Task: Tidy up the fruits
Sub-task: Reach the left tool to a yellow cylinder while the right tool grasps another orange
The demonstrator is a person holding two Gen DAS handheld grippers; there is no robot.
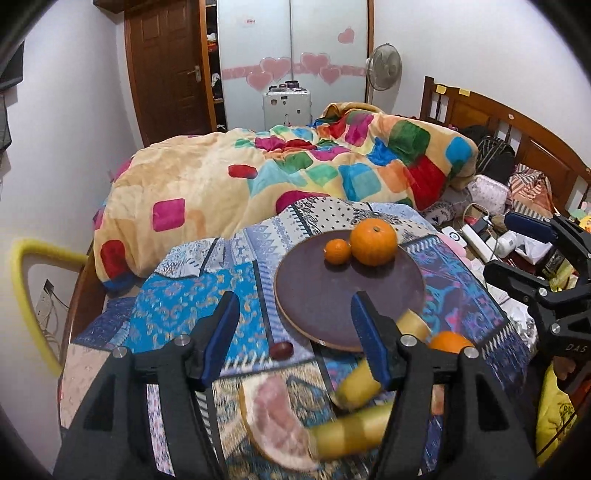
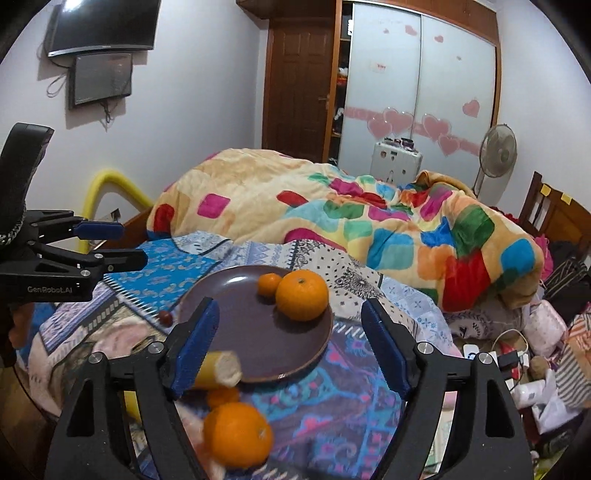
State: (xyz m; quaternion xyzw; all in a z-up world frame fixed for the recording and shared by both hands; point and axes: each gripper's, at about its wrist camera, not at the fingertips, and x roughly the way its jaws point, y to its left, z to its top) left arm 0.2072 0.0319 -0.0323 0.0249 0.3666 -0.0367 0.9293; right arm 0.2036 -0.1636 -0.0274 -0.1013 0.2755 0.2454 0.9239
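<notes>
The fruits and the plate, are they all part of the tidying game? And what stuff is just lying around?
Part of the job:
- brown plate
- big orange and small orange, both on the plate
- loose orange
- bananas
- pomelo slice
- small red fruit

Just lying about:
- colourful blanket
- fan
- wall TV
- chargers and cables

Home bedroom, bed with colourful quilt [image 1: 295, 173], wooden headboard [image 1: 517, 125], heart-stickered wardrobe [image 2: 421, 85], wall-mounted TV [image 2: 103, 26]
</notes>
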